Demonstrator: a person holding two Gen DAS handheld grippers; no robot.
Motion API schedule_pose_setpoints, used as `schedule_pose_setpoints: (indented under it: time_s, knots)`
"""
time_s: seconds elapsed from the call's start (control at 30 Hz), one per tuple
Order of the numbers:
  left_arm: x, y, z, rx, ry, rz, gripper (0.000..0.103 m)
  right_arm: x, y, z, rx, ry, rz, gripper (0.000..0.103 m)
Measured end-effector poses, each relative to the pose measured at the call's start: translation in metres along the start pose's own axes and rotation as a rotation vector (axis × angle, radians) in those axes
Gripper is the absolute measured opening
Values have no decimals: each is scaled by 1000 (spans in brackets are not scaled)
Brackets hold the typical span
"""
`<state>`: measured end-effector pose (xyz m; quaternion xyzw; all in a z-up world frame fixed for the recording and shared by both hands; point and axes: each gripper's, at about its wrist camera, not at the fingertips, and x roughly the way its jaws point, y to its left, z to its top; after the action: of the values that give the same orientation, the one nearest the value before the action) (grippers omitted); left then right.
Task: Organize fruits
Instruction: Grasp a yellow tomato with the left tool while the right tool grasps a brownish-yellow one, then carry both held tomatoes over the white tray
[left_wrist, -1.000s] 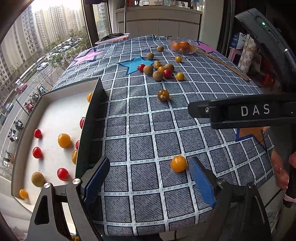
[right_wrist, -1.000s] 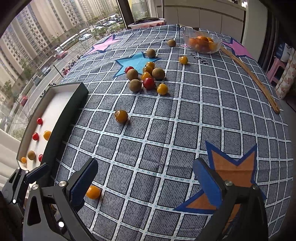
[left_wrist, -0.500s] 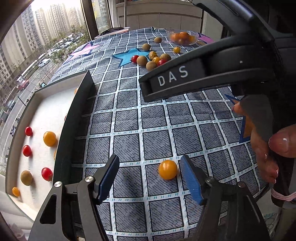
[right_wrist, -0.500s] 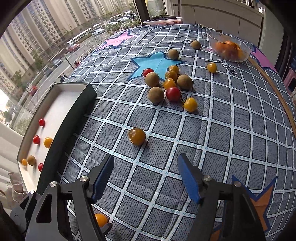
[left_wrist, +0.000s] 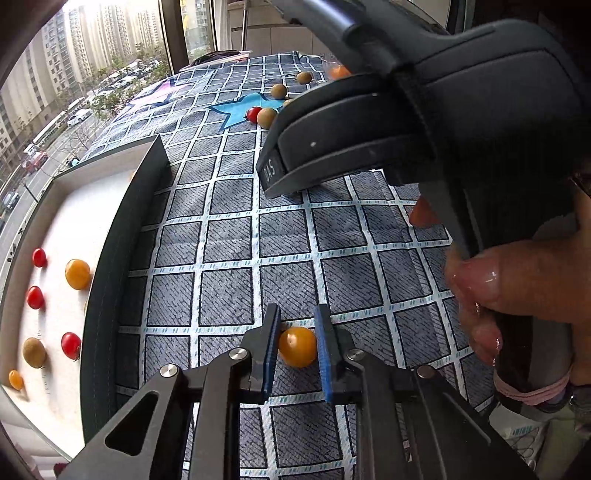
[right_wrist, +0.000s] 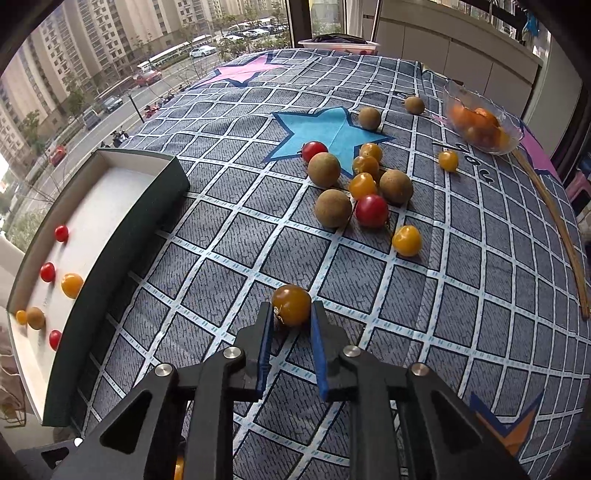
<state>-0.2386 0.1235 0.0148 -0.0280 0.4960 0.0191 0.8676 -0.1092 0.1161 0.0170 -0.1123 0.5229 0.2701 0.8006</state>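
My left gripper (left_wrist: 297, 345) is shut on an orange cherry tomato (left_wrist: 297, 346) that rests on the checked cloth near the front edge. My right gripper (right_wrist: 291, 319) is shut on a brownish-orange tomato (right_wrist: 291, 304) on the cloth. A white tray with a dark wall (left_wrist: 122, 236) lies at the left and holds several red and orange tomatoes and a brown fruit (left_wrist: 34, 352); it also shows in the right wrist view (right_wrist: 122, 236). A cluster of brown, red and orange fruits (right_wrist: 364, 184) lies further back on the cloth.
A glass bowl of orange fruit (right_wrist: 480, 125) stands at the far right. A thin wooden stick (right_wrist: 561, 229) lies along the right side. The right gripper's body and the person's hand (left_wrist: 509, 280) fill the upper right of the left wrist view. A window is at the left.
Both grippers have closed: the left one around the orange tomato, the right one moved forward and closed around the brownish-orange tomato.
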Motion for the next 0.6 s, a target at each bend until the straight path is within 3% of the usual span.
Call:
schedule_pose_setpoints:
  time_s: [0.2, 0.6]
  knots:
    - [-6, 9, -7, -25, 17, -64, 20, -14, -16, -16, 88, 5, 65, 22]
    - [-23, 29, -7, -36, 6, -78, 20, -40, -35, -52, 166, 15, 87, 22]
